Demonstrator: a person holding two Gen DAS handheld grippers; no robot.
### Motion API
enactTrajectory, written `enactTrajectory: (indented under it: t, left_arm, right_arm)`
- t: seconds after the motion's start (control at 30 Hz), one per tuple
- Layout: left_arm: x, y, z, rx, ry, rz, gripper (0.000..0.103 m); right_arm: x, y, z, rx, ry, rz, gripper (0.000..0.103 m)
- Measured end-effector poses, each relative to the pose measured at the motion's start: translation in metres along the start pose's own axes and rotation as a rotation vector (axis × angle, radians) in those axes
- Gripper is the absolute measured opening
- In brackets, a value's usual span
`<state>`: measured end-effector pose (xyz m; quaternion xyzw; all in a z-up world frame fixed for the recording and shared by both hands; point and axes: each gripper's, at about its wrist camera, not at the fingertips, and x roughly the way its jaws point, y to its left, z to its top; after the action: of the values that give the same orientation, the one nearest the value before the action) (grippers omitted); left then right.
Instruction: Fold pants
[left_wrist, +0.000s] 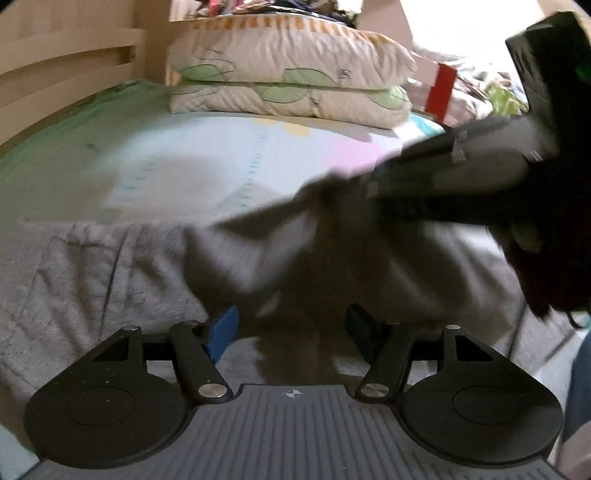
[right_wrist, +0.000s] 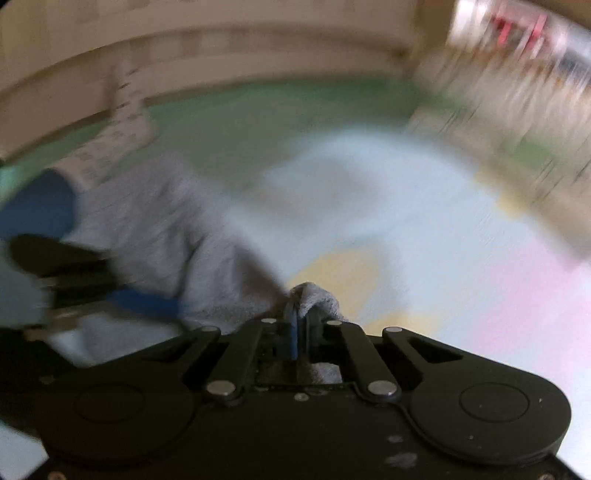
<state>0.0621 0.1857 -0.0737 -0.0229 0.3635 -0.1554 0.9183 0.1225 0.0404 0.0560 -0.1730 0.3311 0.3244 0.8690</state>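
Note:
Grey fleece pants (left_wrist: 92, 266) lie spread across the near part of the bed. My left gripper (left_wrist: 291, 328) hovers low over them with its blue and black fingers well apart; fabric lies between them, and neither pad presses on it. My right gripper (right_wrist: 301, 317) is shut on a bunched edge of the pants (right_wrist: 155, 229), a tuft poking out above its pads. In the left wrist view the right gripper (left_wrist: 369, 188) reaches in from the right and holds that edge lifted off the bed. The right wrist view is blurred and shows the left gripper's blue finger (right_wrist: 147, 304) at the left.
The bed sheet (left_wrist: 184, 166) is pastel green, blue and pink. Two stacked pillows (left_wrist: 288, 74) sit at the far end, with a wooden rail (left_wrist: 55, 74) along the left. A red-and-white box (left_wrist: 439, 88) and loose clutter lie at the far right.

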Motion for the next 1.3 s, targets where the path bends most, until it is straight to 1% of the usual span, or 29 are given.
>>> enactTrajectory:
  t: [0.03, 0.07, 0.13, 0.17, 0.27, 0.33, 0.43, 0.47, 0.5, 0.57, 0.6, 0.63, 0.67, 0.73, 0.83, 0.93, 0.97, 1.07, 1.1, 1.13, 1.17, 1.2, 1.23, 1.27, 1.3]
  left_arm:
    - [0.004, 0.004, -0.001, -0.02, 0.022, 0.002, 0.064]
    - [0.008, 0.008, -0.003, -0.041, 0.048, 0.009, 0.064]
    - [0.016, 0.014, -0.007, -0.071, 0.104, 0.03, 0.064]
    - [0.018, 0.016, -0.009, -0.074, 0.118, 0.027, 0.064]
    - [0.019, 0.017, -0.006, -0.072, 0.126, 0.019, 0.064]
    - [0.019, 0.018, -0.006, -0.076, 0.132, 0.016, 0.064]
    - [0.017, 0.019, -0.008, -0.085, 0.148, 0.012, 0.064]
    - [0.016, 0.019, -0.009, -0.087, 0.153, 0.01, 0.065]
    - [0.012, 0.02, -0.011, -0.088, 0.157, 0.009, 0.065]
    - [0.011, 0.02, -0.011, -0.085, 0.173, 0.003, 0.065]
    - [0.01, 0.021, -0.01, -0.089, 0.187, -0.002, 0.065]
    - [0.008, 0.024, -0.009, -0.098, 0.196, -0.008, 0.065]
    - [0.007, 0.028, -0.005, -0.111, 0.204, -0.015, 0.065]
    - [-0.001, 0.036, 0.003, -0.129, 0.202, -0.016, 0.066]
    - [-0.011, 0.05, 0.018, -0.128, 0.16, 0.026, 0.066]
    - [-0.008, 0.069, 0.033, -0.156, 0.131, 0.068, 0.067]
    - [-0.003, 0.075, 0.035, -0.168, 0.14, 0.075, 0.067]
    - [0.013, 0.094, 0.033, -0.182, 0.208, 0.125, 0.067]
    - [0.018, 0.101, 0.033, -0.16, 0.218, 0.175, 0.067]
    - [0.02, 0.109, 0.034, -0.146, 0.219, 0.205, 0.067]
    - [0.021, 0.116, 0.035, -0.162, 0.217, 0.206, 0.061]
    - [0.022, 0.129, 0.039, -0.213, 0.218, 0.188, 0.059]
    - [0.023, 0.138, 0.042, -0.265, 0.219, 0.173, 0.056]
    - [0.023, 0.142, 0.046, -0.294, 0.222, 0.174, 0.054]
    - [0.022, 0.144, 0.049, -0.296, 0.221, 0.187, 0.053]
  right_arm:
    - [0.001, -0.003, 0.004, -0.013, -0.023, -0.042, 0.004]
    - [0.008, -0.008, 0.009, -0.015, -0.022, -0.067, 0.004]
    - [0.025, -0.014, 0.015, -0.003, -0.014, -0.087, 0.004]
    - [0.035, -0.013, 0.016, -0.024, -0.006, -0.096, 0.004]
    - [0.06, -0.01, 0.014, -0.07, 0.029, -0.105, 0.004]
    - [0.076, -0.013, 0.013, -0.079, 0.055, -0.109, 0.004]
    - [0.099, -0.024, 0.01, -0.051, 0.101, -0.107, 0.002]
    - [0.107, -0.027, 0.01, -0.049, 0.111, -0.133, 0.002]
    - [0.113, -0.031, 0.011, -0.038, 0.124, -0.14, 0.002]
    - [0.123, -0.046, 0.013, 0.044, 0.136, -0.12, 0.003]
    - [0.124, -0.049, 0.016, 0.065, 0.133, -0.117, 0.003]
    - [0.122, -0.05, 0.018, 0.075, 0.129, -0.125, 0.003]
    - [0.118, -0.052, 0.02, 0.078, 0.119, -0.15, 0.006]
    - [0.103, -0.061, 0.021, 0.113, 0.088, -0.153, 0.006]
    - [0.066, -0.064, 0.015, 0.154, 0.043, -0.126, 0.009]
    - [0.031, -0.052, -0.005, 0.176, 0.036, -0.038, 0.009]
    - [0.022, -0.045, -0.015, 0.18, 0.043, -0.002, 0.009]
    - [0.004, -0.014, -0.045, 0.181, 0.095, 0.089, 0.009]
    - [-0.001, -0.001, -0.056, 0.169, 0.121, 0.123, 0.009]
    - [-0.004, 0.011, -0.066, 0.145, 0.146, 0.155, 0.009]
    - [-0.007, 0.029, -0.078, 0.094, 0.186, 0.192, 0.008]
    - [-0.01, 0.044, -0.086, 0.047, 0.207, 0.211, 0.008]
    - [-0.017, 0.057, -0.092, -0.004, 0.183, 0.194, 0.008]
    - [-0.022, 0.065, -0.095, -0.039, 0.168, 0.173, 0.008]
    - [-0.023, 0.065, -0.093, -0.032, 0.171, 0.171, 0.008]
